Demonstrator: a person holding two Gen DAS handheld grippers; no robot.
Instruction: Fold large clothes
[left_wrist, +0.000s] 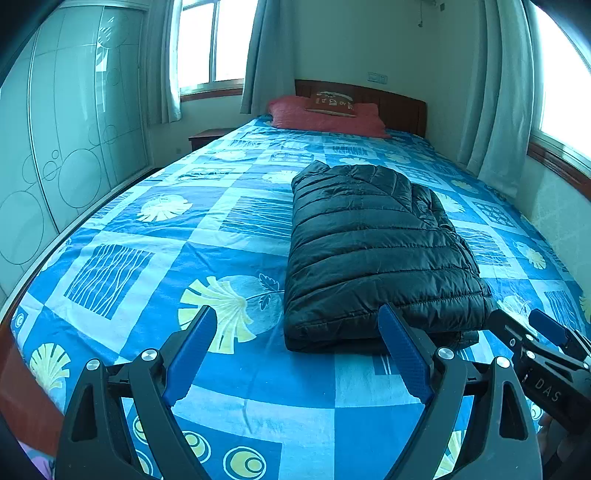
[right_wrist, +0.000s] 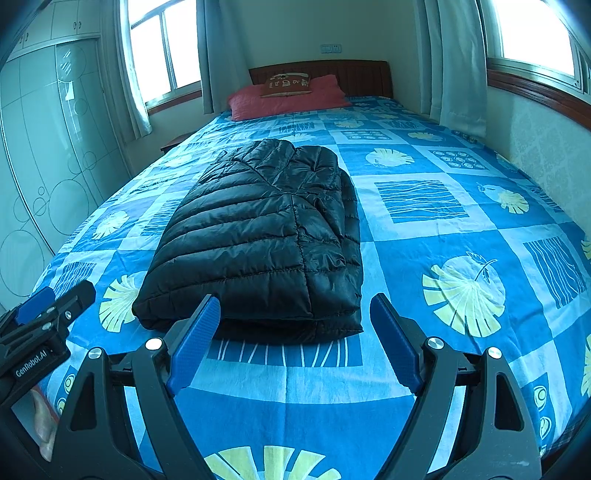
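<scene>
My left gripper (left_wrist: 297, 347) and right gripper (right_wrist: 291, 332) gape empty above the blue leaf-patterned bedsheet (right_wrist: 424, 236), near the folded black quilted jacket (right_wrist: 258, 236); red pillow (right_wrist: 288, 98) at the wooden headboard (right_wrist: 354, 74).

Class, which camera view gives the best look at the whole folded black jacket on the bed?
The right wrist view: the jacket lies near the middle, only its near edge hidden behind one tool finger. The left wrist view also shows the jacket, but off to the right, with its near right corner partly covered by a finger and by the other tool.
</scene>
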